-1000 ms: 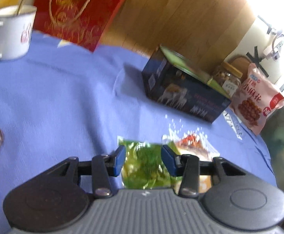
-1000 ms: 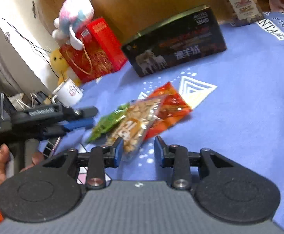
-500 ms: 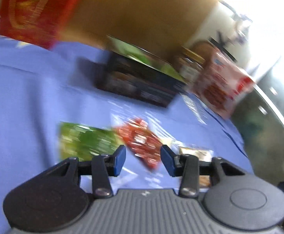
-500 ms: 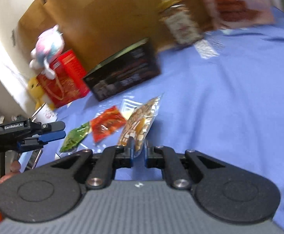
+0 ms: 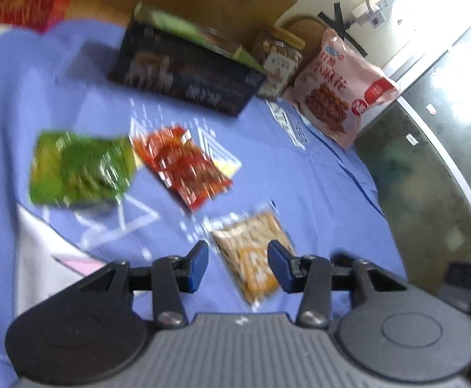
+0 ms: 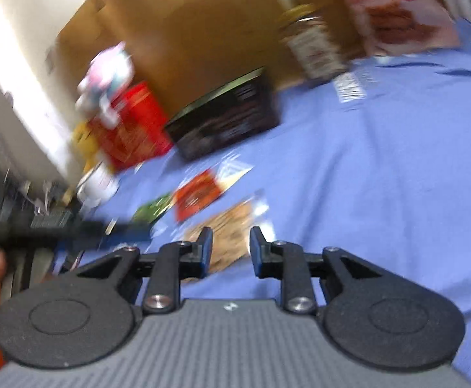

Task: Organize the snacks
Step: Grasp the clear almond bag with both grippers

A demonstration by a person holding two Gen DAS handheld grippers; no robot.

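Three small snack packets lie on the blue cloth [image 5: 300, 194]: a green packet [image 5: 80, 169], a red packet [image 5: 183, 165] and a clear tan nut packet [image 5: 251, 252]. The tan nut packet lies apart from the other two. My left gripper [image 5: 238, 266] hovers over its near end, jaws opening slightly, pads off it. In the right wrist view my right gripper [image 6: 230, 249] stands over the tan nut packet [image 6: 225, 229] with its jaws opening and not pressing it. Behind it lie the red packet [image 6: 196, 194] and the green packet [image 6: 153, 208].
At the back stand a black box [image 5: 183, 74], a jar [image 5: 279, 61] and a pink snack bag [image 5: 342, 93]. A red gift bag [image 6: 128, 129], a plush toy [image 6: 106, 77] and a white mug [image 6: 98, 182] stand far left. The cloth ends at the right edge [image 5: 374, 200].
The right gripper shut on the tan packet, pulled it away from the red and green ones, then opened. The left gripper swung from the green packet over to the tan one.
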